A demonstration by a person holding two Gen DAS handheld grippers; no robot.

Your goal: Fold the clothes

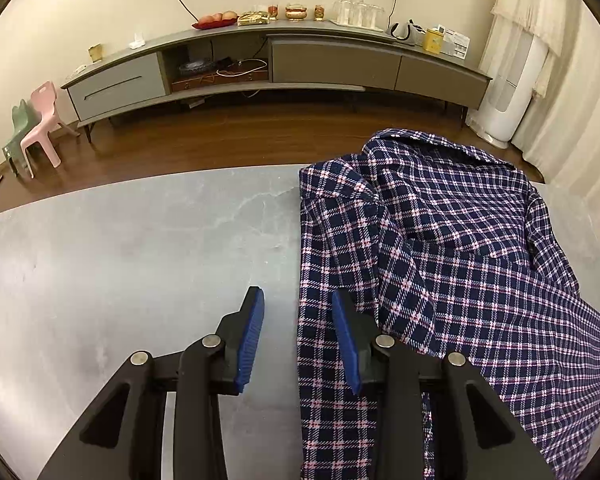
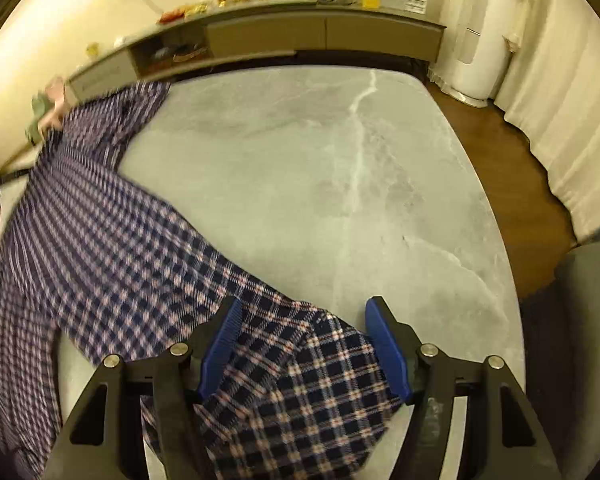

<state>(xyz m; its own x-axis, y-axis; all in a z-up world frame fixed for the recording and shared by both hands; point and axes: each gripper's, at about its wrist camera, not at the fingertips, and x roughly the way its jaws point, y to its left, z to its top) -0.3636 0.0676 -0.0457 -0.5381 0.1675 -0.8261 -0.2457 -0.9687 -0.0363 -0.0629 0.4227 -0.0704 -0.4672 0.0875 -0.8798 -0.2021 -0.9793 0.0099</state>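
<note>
Plaid cloth covers a good share of the grey marbled bench [image 1: 120, 248]: the shirt [image 1: 440, 248] lies rumpled there, collar end toward the far edge, one long strip running back toward the person. Left gripper [image 1: 298, 316] hovers at the shirt's left border with its blue fingers [image 1: 252, 336] spread, one over bare stone and the other over the fabric, so that the edge falls between them with nothing pinched. Right gripper [image 2: 304, 340] sits at the shirt's near right corner, fingers [image 2: 386, 350] likewise parted, with a flap of plaid lying in the gap; whether the cloth touches either finger I cannot tell.

To my eye this is the start of a fold, both tools lining up on an edge before taking hold. The next move calls for closing on the fabric at both points, catching the layers cleanly, then drawing the shirt flat before turning a side over.
</note>
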